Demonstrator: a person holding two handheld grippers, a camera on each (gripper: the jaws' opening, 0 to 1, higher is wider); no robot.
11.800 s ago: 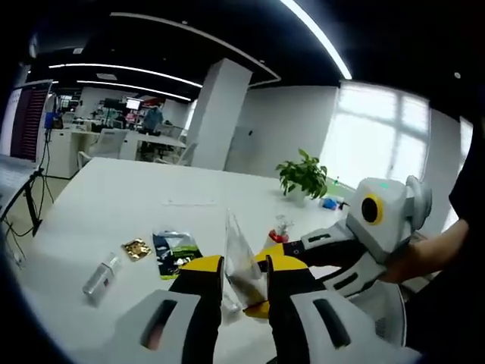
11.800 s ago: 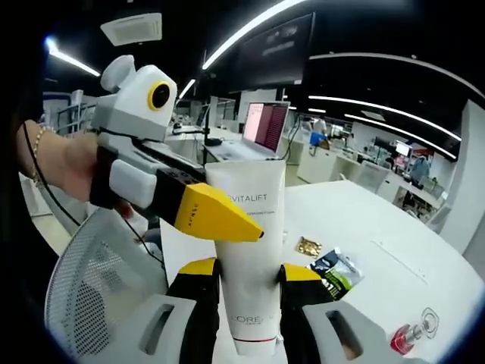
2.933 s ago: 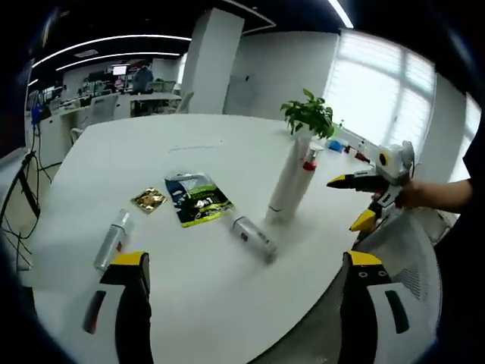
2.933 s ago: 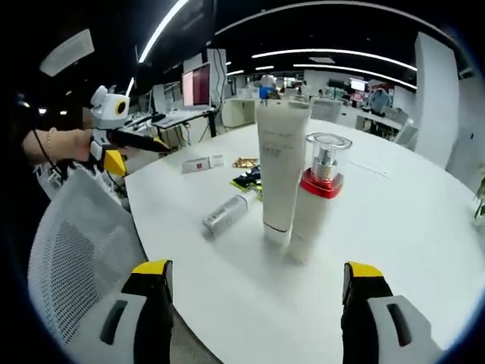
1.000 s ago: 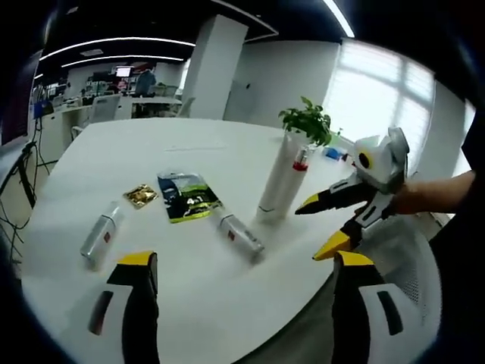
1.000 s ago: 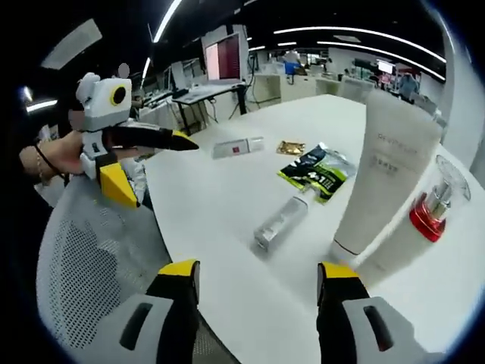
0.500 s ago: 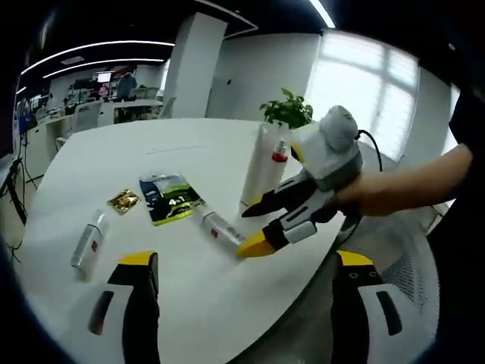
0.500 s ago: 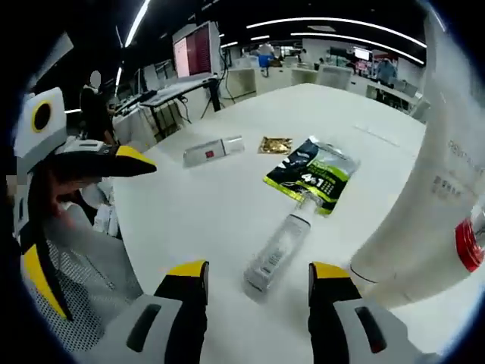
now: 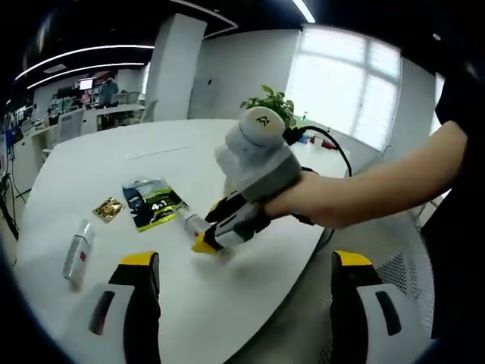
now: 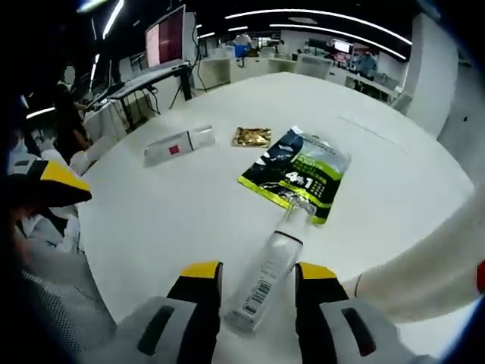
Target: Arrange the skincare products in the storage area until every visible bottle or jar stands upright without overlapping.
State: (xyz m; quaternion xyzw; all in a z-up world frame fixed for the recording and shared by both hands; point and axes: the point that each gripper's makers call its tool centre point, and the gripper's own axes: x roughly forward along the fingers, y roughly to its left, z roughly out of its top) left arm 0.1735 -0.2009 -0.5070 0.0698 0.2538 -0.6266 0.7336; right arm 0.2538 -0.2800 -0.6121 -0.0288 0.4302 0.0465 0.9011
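The right gripper (image 10: 258,282) has come down over the lying clear bottle (image 10: 267,277) on the white surface (image 10: 174,205); half a second ago its jaws were still short of it, and now they bracket the bottle's lower end, one on each side, parted and not yet pinching. In the left gripper view the same gripper (image 9: 206,241) shows with its yellow tips low at the bottle (image 9: 195,224), the person's hand (image 9: 303,201) behind it. The left gripper (image 9: 241,262) hangs back with jaws wide apart, holding nothing.

So the next grasp looks set: this bottle is probably the one to stand up next. A flat silver-white tube (image 10: 179,143) lies well apart (it too is on its side), with a green sachet (image 10: 299,174) and a small gold packet (image 10: 251,136) nearby. The white tube (image 10: 424,273) leans in at the right edge of the right gripper view.
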